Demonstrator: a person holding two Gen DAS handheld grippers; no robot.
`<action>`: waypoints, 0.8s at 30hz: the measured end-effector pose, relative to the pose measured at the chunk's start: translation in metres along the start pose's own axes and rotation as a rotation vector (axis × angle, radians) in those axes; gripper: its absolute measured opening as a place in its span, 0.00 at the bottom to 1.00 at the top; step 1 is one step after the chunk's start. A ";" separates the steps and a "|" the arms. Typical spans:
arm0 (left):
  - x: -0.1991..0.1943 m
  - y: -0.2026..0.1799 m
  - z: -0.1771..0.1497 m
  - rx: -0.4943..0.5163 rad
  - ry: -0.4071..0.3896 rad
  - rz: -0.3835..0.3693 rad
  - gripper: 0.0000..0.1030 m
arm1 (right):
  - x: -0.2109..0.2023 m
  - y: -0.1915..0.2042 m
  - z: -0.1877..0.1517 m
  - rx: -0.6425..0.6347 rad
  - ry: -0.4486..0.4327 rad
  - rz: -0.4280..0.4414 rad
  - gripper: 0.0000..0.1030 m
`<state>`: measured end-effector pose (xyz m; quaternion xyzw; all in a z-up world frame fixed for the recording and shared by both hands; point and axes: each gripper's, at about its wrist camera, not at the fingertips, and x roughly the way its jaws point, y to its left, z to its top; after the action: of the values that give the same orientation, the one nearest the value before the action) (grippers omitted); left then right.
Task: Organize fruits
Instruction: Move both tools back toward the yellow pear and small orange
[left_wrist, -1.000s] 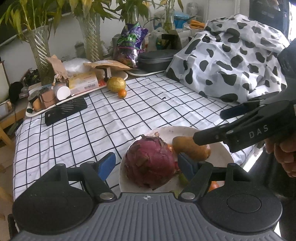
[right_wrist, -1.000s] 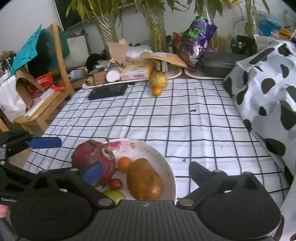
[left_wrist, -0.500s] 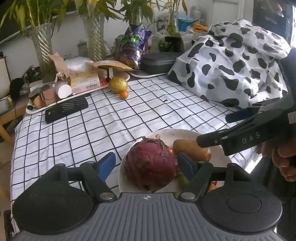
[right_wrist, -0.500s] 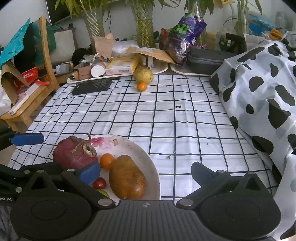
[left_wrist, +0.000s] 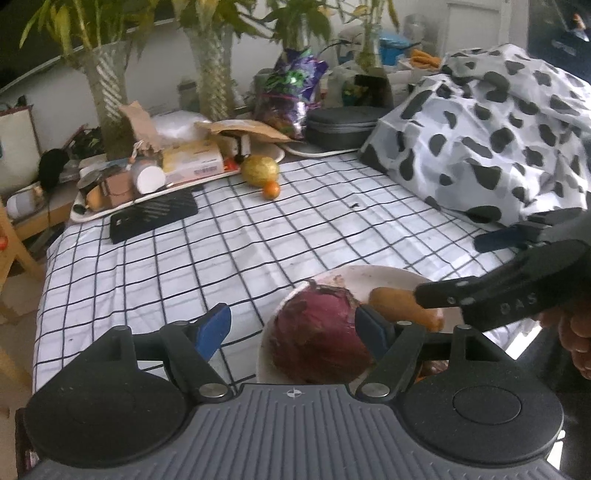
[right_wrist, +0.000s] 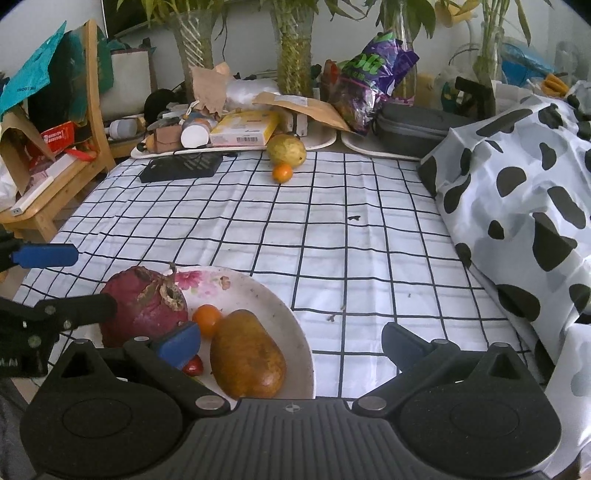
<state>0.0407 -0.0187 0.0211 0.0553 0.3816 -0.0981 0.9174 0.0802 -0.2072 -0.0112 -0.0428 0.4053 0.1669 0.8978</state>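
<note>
1. My left gripper (left_wrist: 293, 328) sits low in the left-wrist view with its jaws spread and released; the left blue pad hangs over the checked surface (left_wrist: 258, 240), the right pad lies against the side of the dark red fruit (left_wrist: 319, 332), which is not clamped.
2. That red fruit rests on the left part of the white plate (right_wrist: 269, 295), lower left of the right-wrist view; just right of it are a small orange fruit (right_wrist: 206, 318) and a brown mango (right_wrist: 246, 356), with a small red fruit (right_wrist: 193, 366) at the near rim.
3. My right gripper (right_wrist: 291, 341) is at the bottom centre of its own view, jaws wide and holding nothing; its left pad hovers over the plate beside the mango, its right pad over bare cloth.
4. At upper centre a yellow-green fruit (right_wrist: 286, 148) and a little orange (right_wrist: 282, 172) lie together, well apart from the plate.
5. At the right edge lies a cow-print cloth (right_wrist: 524, 192).
</note>
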 end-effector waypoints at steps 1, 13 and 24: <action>0.001 0.002 0.001 -0.006 0.003 0.007 0.71 | 0.000 0.000 0.000 0.000 -0.002 -0.003 1.00; 0.023 0.026 0.022 -0.067 0.017 0.018 0.83 | 0.013 -0.019 0.013 0.060 -0.023 -0.053 1.00; 0.053 0.054 0.048 -0.125 0.036 0.033 0.83 | 0.036 -0.029 0.032 0.055 -0.012 -0.083 1.00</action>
<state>0.1221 0.0184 0.0188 0.0061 0.4022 -0.0581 0.9137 0.1348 -0.2184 -0.0186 -0.0337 0.4024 0.1184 0.9071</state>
